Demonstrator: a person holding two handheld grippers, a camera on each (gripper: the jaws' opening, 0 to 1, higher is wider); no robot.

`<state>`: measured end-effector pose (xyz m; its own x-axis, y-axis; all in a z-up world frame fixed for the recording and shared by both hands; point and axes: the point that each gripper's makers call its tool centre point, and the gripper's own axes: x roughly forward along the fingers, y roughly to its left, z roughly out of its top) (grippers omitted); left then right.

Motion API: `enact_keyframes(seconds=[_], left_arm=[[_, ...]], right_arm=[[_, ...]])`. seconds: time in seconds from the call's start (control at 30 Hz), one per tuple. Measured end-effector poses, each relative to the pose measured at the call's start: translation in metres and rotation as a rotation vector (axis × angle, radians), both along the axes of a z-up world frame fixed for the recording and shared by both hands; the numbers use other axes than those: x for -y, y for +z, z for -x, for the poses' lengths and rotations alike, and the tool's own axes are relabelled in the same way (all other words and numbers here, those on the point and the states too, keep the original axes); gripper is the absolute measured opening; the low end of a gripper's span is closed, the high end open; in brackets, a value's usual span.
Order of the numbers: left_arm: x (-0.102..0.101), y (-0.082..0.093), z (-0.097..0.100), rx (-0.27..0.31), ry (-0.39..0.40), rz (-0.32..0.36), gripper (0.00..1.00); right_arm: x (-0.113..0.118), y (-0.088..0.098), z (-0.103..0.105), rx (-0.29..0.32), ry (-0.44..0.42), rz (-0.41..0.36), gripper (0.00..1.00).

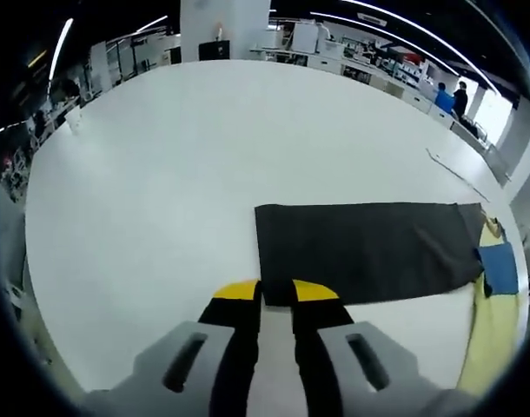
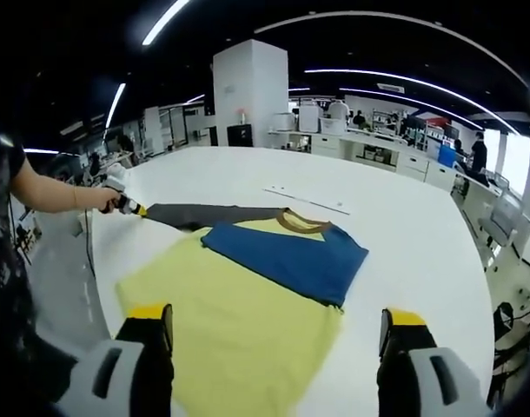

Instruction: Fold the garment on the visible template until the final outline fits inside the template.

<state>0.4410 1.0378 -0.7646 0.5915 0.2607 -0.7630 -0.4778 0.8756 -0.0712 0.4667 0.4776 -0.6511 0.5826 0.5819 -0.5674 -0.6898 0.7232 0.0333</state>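
Garment: one shirt (image 2: 248, 321) lying flat on the white table (image 2: 404, 226); yellow body, blue panel (image 2: 287, 256) folded across its upper part, brown collar band (image 2: 301, 223), and a dark grey sleeve (image 2: 208, 214) stretched out to one side.

Sleeve, left gripper view: a long dark grey strip (image 1: 365, 250) spread flat on the table (image 1: 161, 174); its far end meets the yellow cloth (image 1: 493, 321) and a blue patch (image 1: 500, 268) at the right of that view.

Template: I cannot make out any outline under or around the shirt.

My left fingers (image 1: 275, 297): yellow-tipped, drawn close together with only a thin gap, their tips at the near edge of the grey sleeve. Whether cloth is pinched between them I cannot tell. In the right gripper view this gripper (image 2: 126, 206) sits at the sleeve's outer end, held in my hand (image 2: 104, 198).

My right fingers (image 2: 274, 326): spread wide, holding nothing, poised over the near hem of the yellow body; one finger above the cloth, the other over bare table past its edge.

Table, other items: a thin pale strip (image 2: 307, 199) lies beyond the collar, well apart from the shirt.

Surroundings: open office hall with a white pillar (image 2: 249, 91), desks, ceiling light strips, and people standing far off at the right (image 2: 479, 156).
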Motion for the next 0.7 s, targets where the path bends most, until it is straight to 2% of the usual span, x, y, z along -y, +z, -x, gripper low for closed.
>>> enact_keyframes(seconds=[0.17, 0.23, 0.37, 0.53, 0.7], left_arm=[[-0.003, -0.002, -0.003, 0.018, 0.017, 0.011, 0.05], [-0.001, -0.001, -0.007, 0.009, -0.027, -0.008, 0.03], [-0.001, 0.001, -0.008, 0.011, -0.032, -0.004, 0.02], [0.001, 0.012, -0.016, 0.046, -0.065, -0.023, 0.01], [0.013, 0.029, -0.027, 0.072, -0.157, -0.065, 0.01]], right_arm=[[-0.003, -0.003, 0.001, -0.002, 0.009, 0.012, 0.99], [-0.003, -0.003, 0.001, -0.001, 0.011, 0.016, 0.99], [-0.004, -0.001, 0.002, 0.004, 0.02, 0.011, 0.99], [-0.004, 0.006, 0.002, 0.029, 0.035, 0.002, 1.0], [-0.003, 0.011, 0.001, 0.041, 0.041, -0.019, 1.0]])
